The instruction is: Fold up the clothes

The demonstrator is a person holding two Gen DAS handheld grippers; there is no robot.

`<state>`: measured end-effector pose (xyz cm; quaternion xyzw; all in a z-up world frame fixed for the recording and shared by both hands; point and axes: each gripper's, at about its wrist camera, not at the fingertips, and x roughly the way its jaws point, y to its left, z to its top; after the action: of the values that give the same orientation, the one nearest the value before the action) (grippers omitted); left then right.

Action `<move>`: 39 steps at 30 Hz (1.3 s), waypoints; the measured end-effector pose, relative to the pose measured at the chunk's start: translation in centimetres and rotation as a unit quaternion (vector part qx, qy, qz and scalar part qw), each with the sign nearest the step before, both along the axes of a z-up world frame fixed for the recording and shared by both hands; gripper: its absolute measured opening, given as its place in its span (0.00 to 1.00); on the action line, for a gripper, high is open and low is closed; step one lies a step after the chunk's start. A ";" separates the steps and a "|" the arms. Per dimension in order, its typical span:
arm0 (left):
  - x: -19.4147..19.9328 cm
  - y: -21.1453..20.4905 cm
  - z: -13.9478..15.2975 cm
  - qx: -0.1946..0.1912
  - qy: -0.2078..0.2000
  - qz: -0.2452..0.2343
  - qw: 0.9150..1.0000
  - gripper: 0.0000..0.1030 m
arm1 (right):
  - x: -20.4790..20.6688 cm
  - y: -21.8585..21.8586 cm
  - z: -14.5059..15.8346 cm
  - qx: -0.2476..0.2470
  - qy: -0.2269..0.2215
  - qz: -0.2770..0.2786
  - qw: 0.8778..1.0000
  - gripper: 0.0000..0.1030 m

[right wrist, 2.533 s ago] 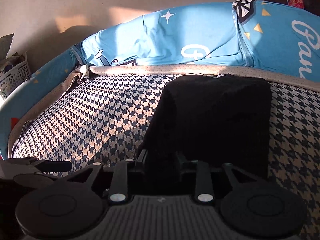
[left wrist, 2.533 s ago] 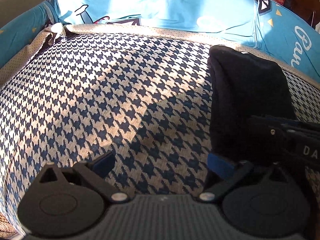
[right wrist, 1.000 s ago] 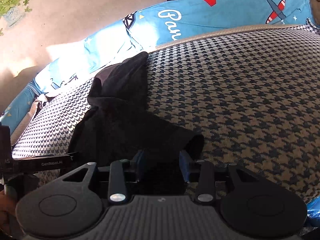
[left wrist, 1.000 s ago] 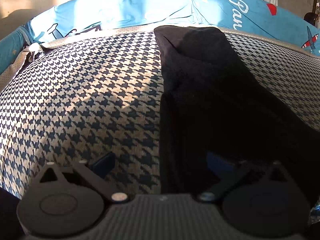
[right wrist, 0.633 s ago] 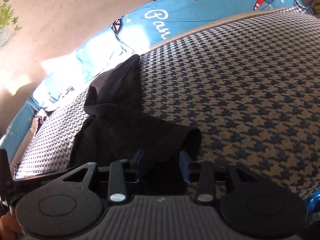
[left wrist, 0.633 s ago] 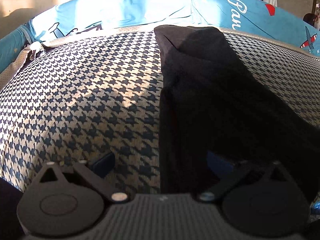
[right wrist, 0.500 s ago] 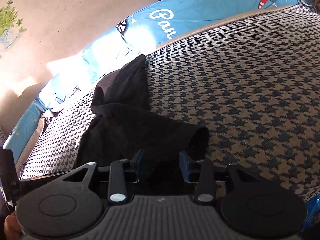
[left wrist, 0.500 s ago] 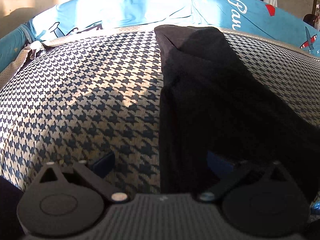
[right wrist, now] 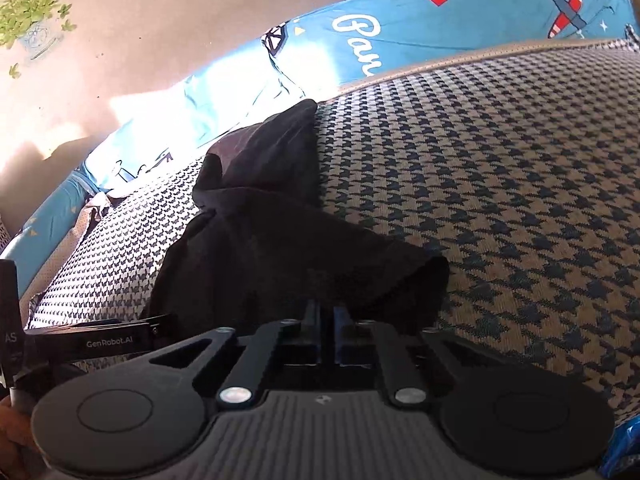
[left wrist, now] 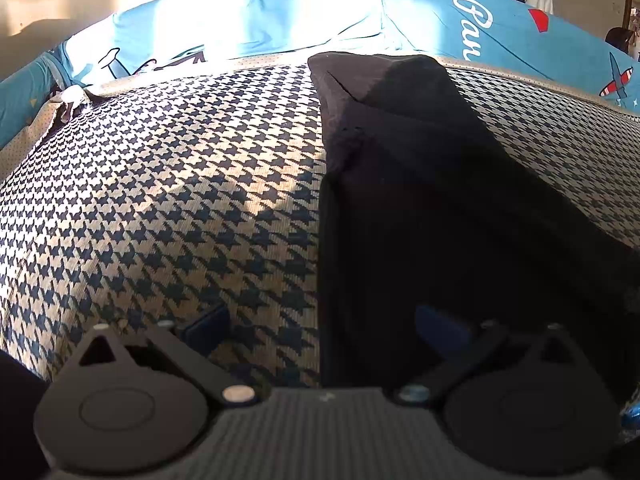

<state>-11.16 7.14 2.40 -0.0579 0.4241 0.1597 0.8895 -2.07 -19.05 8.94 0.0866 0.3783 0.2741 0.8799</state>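
Nearest the right wrist camera, the right gripper [right wrist: 327, 322] has now clenched on the near edge of the black garment [right wrist: 256, 236], having been parted moments ago; a fold can proceed. Beside it, the left gripper [left wrist: 320, 328] stays released. Beyond, the houndstooth blanket [right wrist: 500, 184] offers open room up to the blue bedsheet [right wrist: 460, 28].

sunlight: hard, patchy | glare: blue sheet [left wrist: 256, 20] | shadows: deep | edges: fisheye-bent
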 end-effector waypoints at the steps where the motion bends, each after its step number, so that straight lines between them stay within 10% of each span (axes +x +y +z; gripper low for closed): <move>1: 0.0 0.0 0.0 -0.001 0.000 0.000 1.000 1.00 | -0.1 0.1 0.1 -0.002 -0.007 0.001 1.000 0.07; 24: -2.5 4.9 3.9 0.005 -0.086 0.098 0.991 1.00 | -10.7 8.3 5.8 0.048 -0.099 0.198 0.974 0.07; 39: -3.3 5.4 4.1 0.017 -0.083 0.101 0.991 1.00 | -11.2 11.4 -0.2 -0.009 0.016 0.263 0.964 0.12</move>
<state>-14.43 12.55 6.54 -0.0990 0.3377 0.2505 0.9019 -13.27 -7.63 8.75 -0.0192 0.4045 0.4915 0.7710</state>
